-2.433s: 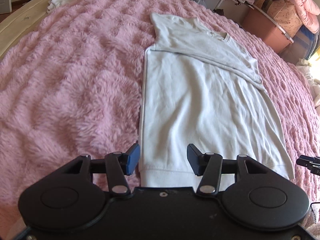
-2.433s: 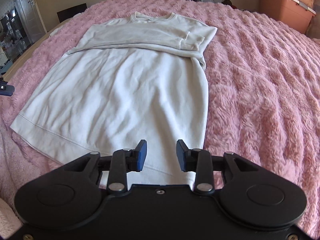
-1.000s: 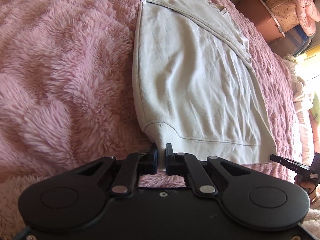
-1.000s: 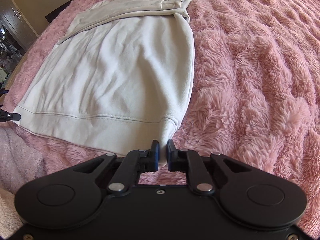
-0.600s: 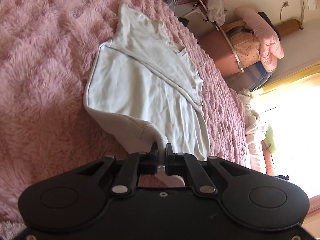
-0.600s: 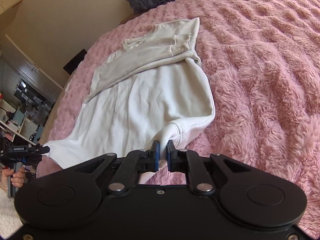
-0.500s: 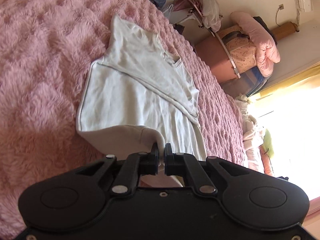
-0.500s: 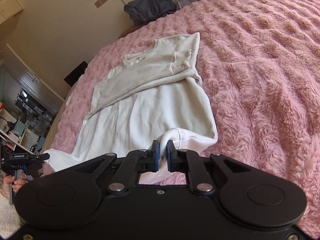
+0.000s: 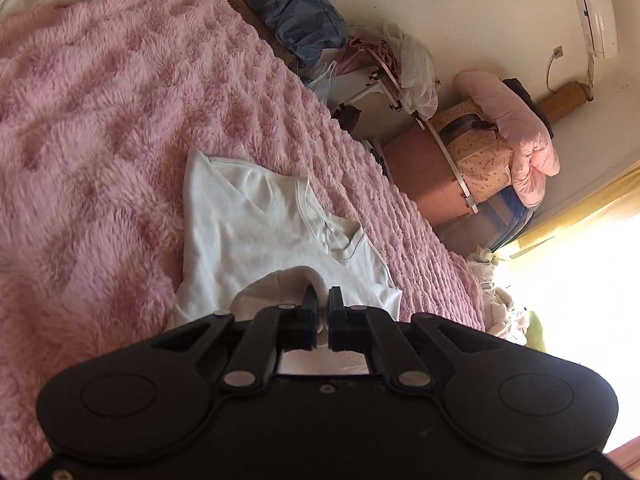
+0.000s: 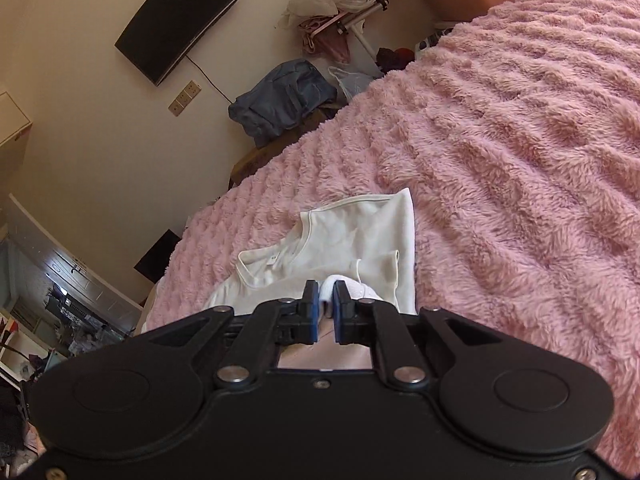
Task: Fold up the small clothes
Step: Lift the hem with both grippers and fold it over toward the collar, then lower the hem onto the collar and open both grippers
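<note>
Two grippers are in use, each clamped on a corner of the hem of one white sweatshirt (image 9: pixel 256 216), which lies on a pink fluffy blanket (image 9: pixel 100 120) covering a bed.

Left wrist view, taken left to right with the sweatshirt as reference. Bare blanket runs to the left of the garment and beyond it. Past the far end of the blanket sits a blue-grey bundle of cloth (image 9: pixel 300 20). Right of the sweatshirt, off the bed, stand a white rack draped with a clear plastic bag (image 9: pixel 416 72), a terracotta storage box (image 9: pixel 424 172), and a pink quilt (image 9: pixel 520 136) heaped on patterned bedding. A bright window glare fills the far right. Nothing lies on the garment. The left gripper (image 9: pixel 323 302) has its jaws closed on the hem, which is lifted and curled over the body towards the collar.

Right wrist view. Left of the sweatshirt (image 10: pixel 360 236) is a wall with a dark wall-mounted screen (image 10: pixel 178 20) and a socket plate (image 10: pixel 184 98); open blanket (image 10: pixel 520 140) lies to its right. The right gripper (image 10: pixel 326 298) pinches a white fold of hem between its blue pads.

The garment's long axis runs away from both cameras, collar at the far end, sleeves folded across the chest.
</note>
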